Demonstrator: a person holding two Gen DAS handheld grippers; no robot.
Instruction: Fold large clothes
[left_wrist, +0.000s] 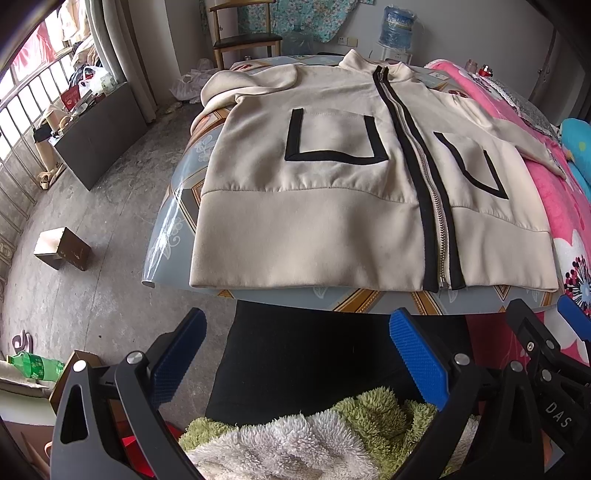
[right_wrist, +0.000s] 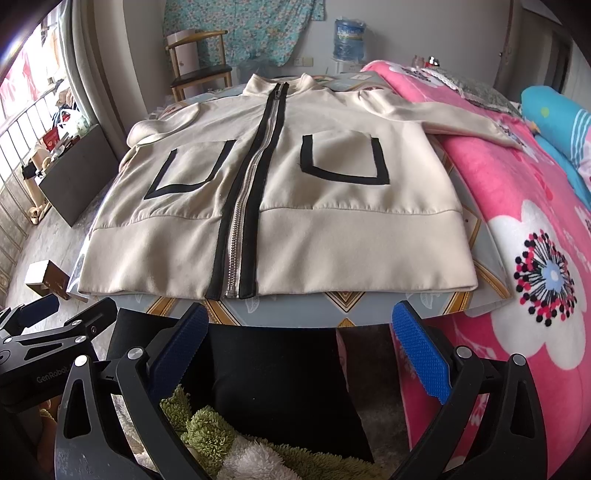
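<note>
currently a cream zip-up jacket lies flat, front up, zipped, on a patterned bench beside a bed w/ a pink floral blanket. left hand-held gripper and right hand-held gripper both hang just short of the hem, jaws spread wide, holding nothing. left sleeve is bunched near the bench edge; right sleeve trails onto the blanket. risks, as i judge: smooth fabric may slip from a shallow pinch, the trailing sleeve could drag on the blanket & skew the fold, zipper may buckle.
</note>
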